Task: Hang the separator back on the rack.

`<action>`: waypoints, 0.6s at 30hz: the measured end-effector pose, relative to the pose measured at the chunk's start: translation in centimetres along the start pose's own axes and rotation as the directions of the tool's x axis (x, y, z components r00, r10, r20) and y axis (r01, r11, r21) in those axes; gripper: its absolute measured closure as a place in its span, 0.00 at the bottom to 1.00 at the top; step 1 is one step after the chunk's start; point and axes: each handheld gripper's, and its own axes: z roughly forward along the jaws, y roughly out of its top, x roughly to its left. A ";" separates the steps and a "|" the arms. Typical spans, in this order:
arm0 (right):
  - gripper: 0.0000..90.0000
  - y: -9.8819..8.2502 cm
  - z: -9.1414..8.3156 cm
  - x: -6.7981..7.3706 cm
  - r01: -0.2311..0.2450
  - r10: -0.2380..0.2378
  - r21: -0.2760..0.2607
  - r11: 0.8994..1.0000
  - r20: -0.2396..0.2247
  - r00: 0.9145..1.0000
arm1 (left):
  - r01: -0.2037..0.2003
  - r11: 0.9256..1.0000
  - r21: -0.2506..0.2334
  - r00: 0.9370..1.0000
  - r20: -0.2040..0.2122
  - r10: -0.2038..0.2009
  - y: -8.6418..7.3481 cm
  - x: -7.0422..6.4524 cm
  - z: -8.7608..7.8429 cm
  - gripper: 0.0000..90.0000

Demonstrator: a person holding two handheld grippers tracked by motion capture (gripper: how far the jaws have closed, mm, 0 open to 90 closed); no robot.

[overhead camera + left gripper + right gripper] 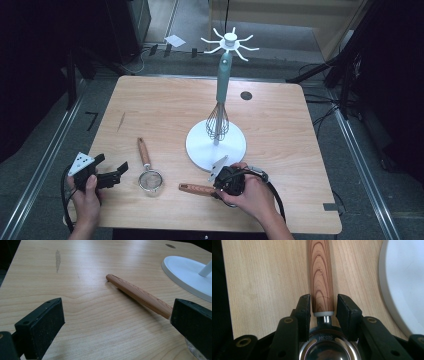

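Note:
A wooden-handled utensil (pixel 196 188) lies near the table's front edge, and my right gripper (pixel 221 188) sits over its right end, held by a hand. In the right gripper view the handle (pixel 321 272) runs between the jaws of the right gripper (pixel 322 302). The pads (pixel 305 307) flank it by the metal neck with slim gaps, so the gripper is open. A slotted steel head (pixel 328 350) shows below. My left gripper (pixel 112 164) (pixel 117 311) rests wide open at the front left, empty. A mesh strainer (pixel 150 180) with a wooden handle (pixel 140 295) lies just beyond it.
A white stand with a round base (pixel 200 147) (pixel 185 272) (pixel 404 285) rises mid-table, and a teal-handled whisk (pixel 218 122) hangs from its hooked top (pixel 230 42). A dark round hole (pixel 246 95) marks the table's far right. Cables trail off the front edge.

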 end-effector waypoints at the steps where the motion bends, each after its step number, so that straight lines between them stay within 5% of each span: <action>1: 0.73 0.0 0.1 0.0 -0.003 0.003 0.008 1.000 0.003 1.000 | 0.000 1.000 0.000 1.000 0.000 0.000 0.0 0.0 0.0 0.00; 18: 0.77 0.9 0.9 0.2 0.043 -0.045 0.056 0.998 0.025 0.999 | -0.001 1.000 0.002 1.000 -0.001 0.001 0.0 0.0 0.0 0.00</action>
